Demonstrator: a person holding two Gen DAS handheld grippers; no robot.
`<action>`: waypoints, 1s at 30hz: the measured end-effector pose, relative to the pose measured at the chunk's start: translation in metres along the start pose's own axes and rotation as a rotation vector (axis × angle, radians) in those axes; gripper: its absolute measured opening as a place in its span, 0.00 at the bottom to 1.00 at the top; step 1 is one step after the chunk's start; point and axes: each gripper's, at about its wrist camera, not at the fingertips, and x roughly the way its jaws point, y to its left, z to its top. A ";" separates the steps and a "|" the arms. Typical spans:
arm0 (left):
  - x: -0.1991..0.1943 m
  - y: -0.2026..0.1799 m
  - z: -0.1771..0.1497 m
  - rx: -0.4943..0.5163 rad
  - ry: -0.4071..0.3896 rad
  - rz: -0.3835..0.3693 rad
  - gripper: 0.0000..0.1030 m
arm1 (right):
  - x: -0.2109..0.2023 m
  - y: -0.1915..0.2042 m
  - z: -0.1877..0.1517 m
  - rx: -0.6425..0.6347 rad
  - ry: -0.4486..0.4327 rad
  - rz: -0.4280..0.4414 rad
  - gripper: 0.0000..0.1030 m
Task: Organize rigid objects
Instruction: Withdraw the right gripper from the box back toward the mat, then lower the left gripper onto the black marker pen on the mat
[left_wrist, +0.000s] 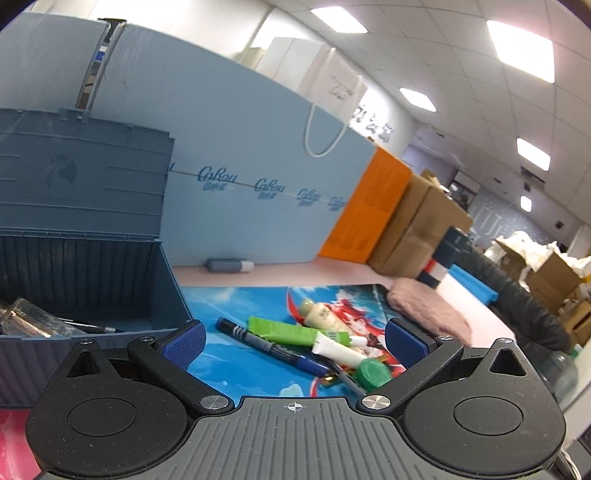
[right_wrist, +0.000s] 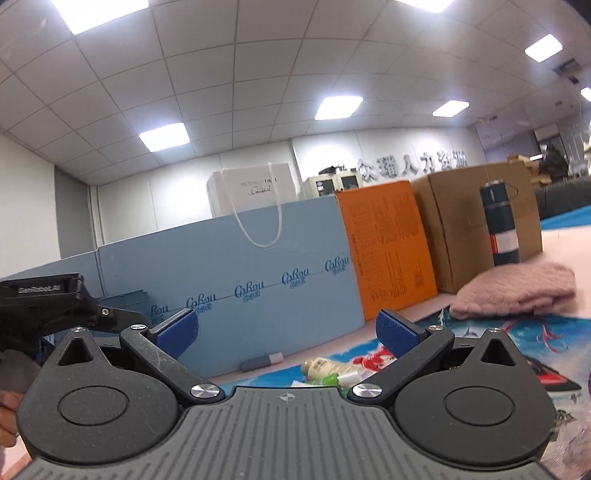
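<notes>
My left gripper is spread wide with nothing between its blue pads. Straight ahead of it, just past the fingertips, a small heap lies on the printed mat: a blue marker, a green bar, a beige bottle, a white tube and a green cap. The marker's long axis runs slantwise from far-left to near-right, so the jaws would, I judge, need a twist to close across it rather than along it. To the left, just beside the gripper, stands the open blue box, some items already lying inside.

My right gripper is likewise fully spread and empty. It rides higher and aims more at the blue board; only the bottle and scraps of the heap peep over its body. A grey stick lies alone at the board's foot. The left is nearer both heap and box, so I would take the next pick with it.
</notes>
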 end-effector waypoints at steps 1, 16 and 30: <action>0.005 0.000 0.000 -0.005 0.007 -0.002 1.00 | 0.000 -0.004 -0.001 0.007 0.003 -0.007 1.00; 0.109 -0.005 -0.015 -0.195 0.186 0.113 0.80 | 0.033 -0.043 -0.005 0.198 0.064 0.014 1.00; 0.159 -0.013 -0.017 -0.054 0.185 0.342 0.63 | 0.063 -0.059 -0.020 0.335 0.046 0.114 1.00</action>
